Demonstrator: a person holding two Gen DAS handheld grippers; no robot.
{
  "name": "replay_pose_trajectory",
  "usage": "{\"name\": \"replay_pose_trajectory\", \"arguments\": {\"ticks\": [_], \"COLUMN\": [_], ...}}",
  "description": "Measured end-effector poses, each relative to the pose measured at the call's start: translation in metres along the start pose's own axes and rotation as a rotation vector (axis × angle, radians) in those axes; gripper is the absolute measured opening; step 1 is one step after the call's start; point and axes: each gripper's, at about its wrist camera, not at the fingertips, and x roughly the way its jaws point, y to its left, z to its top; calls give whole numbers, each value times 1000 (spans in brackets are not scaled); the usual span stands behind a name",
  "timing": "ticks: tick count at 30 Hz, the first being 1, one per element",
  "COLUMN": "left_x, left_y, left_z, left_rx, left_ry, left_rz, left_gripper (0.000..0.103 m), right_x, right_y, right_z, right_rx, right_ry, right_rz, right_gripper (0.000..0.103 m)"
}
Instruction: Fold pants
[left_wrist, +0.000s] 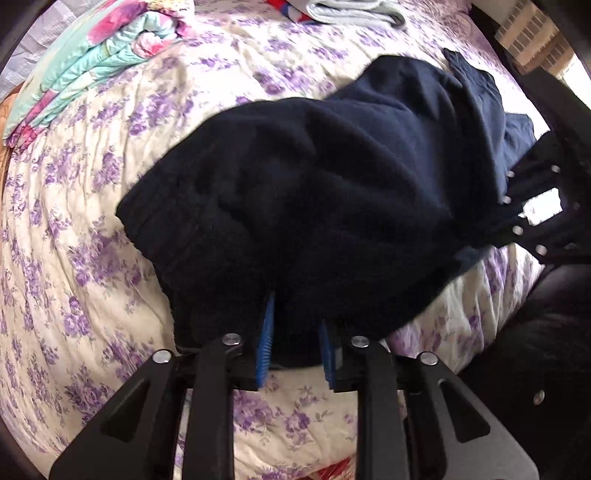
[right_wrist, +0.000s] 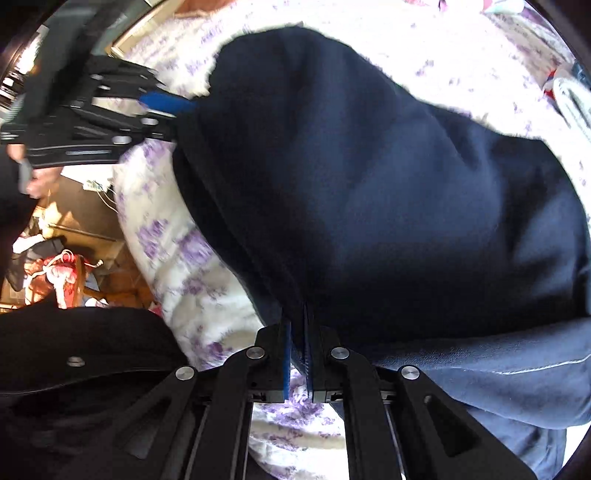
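Both jaws pinch the dark pants (left_wrist: 314, 177): left gripper (left_wrist: 295, 347) and right gripper (right_wrist: 298, 354) hold one edge above the floral bed (left_wrist: 74, 258). Soft, limp fleece will likely sag, so grip hems or waistband.

Matt fuzzy cloth pants (left_wrist: 314, 192); crinkled floral cotton bedspread (left_wrist: 74, 258)

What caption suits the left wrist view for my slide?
Left claw and right claw both grip dark navy pants over a purple-floral bedspread.
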Motion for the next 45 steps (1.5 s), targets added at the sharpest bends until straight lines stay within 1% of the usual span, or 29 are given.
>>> {"name": "replay_pose_trajectory", "arguments": {"ticks": [4, 5, 6, 7, 8, 10, 12, 13, 15, 16, 17, 18, 19, 21, 23, 24, 25, 28, 30, 31, 34, 36, 37, 38, 39, 40, 41, 43, 45], "left_x": [-14, -19, -26, -34, -42, -59, -68, -67, -50, -38, -26, -9, 5, 22, 29, 28, 29, 31, 34, 36, 37, 37, 37, 37, 39, 39, 39, 40, 39], "left_y": [-6, -7, -7, -7, -7, -2, 6, 8, 14, 14, 13, 10, 5, -1, -5, -4, -2, 0, 0, 1, 0, 6, 7, 8, 9, 9, 9, 9, 8], "left_z": [-20, -24, -29, -31, -32, -31, -26, -22, -14, -12, -11, -12, -15, -18, -24, -24, -25, -25, -23, -23, -20, -23, -25, -27, -25, -24, -25, -24, -25], "left_rx": [-5, -8, -21, -32, -46, -108, -210, -268, -423, -495, -548, -617, -656, -677, -682, -685, -691, -707, -704, -704, -707, -721, -727, -731, -734, -735, -735, -734, -736], "left_ry": [4, -1, -11, -33, -64, -137, -217, -235, -244, -232, -215, -178, -144, -102, -90, -90, -90, -83, -77, -71, -70, -71, -71, -72, -75, -78, -82, -87, -90], "left_rz": [-48, -51, -56, -52, -56, -108, -146, -165, -217, -229, -243, -270, -258, -169, -138, -136, -140, -141, -130, -123, -124, -141, -148, -156, -164, -169, -172, -173, -174], "left_gripper": [30, 43, 67, 75, 79, 79, 79, 79, 74, 67, 48, 35, 31, 21, 21, 20, 19, 18, 18, 18, 18, 18, 18, 18, 18, 18, 18, 18, 18], "right_x": [20, 20, 19, 18, 18, 16, 15, 16, 11, 9, 7, 2, -4, -19, -33, -37, -36, -14, 16, 21, 6, -23, -44, -64, -87, -107, -124, -146, -161], "right_y": [-4, -5, -7, -9, -10, -10, -9, -8, -11, -9, -4, 1, 6, 14, 18, 18, 17, 14, 12, 11, 4, -18, -34, -53, -79, -110, -140, -208, -274], "right_z": [-1, -2, -2, -3, -4, -6, -7, -5, -7, -8, -11, -13, -16, -21, -20, -17, -12, 0, 2, 0, 2, 3, 2, 0, -4, -10, -16, -32, -47], "right_rx": [17, 23, 29, 31, 31, 27, 22, 20, 22, 20, 15, 4, -9, -36, -42, -35, -25, 0, 16, 32, 75, 145, 191, 242, 313, 386, 461, 644, 829], "right_ry": [12, 9, 6, 2, -1, -6, -11, -13, -19, -19, -14, -7, -1, -5, -52, -79, -85, -78, -5, -18, -12, -46, -86, -127, -173, -209, -227, -209, -185], "right_rz": [-18, -12, -3, 4, 8, 7, 2, 0, 2, 3, 8, 20, 39, 76, 86, 80, 69, 15, 27, 29, 67, 94, 98, 88, 48, -9, -71, -190, -256], "right_gripper": [7, 7, 7, 7, 7, 8, 10, 10, 12, 15, 19, 29, 39, 43, 39, 12, 0, 0, 0, 1, 3, 4, 10, 32, 64, 70, 70, 70, 70]}}
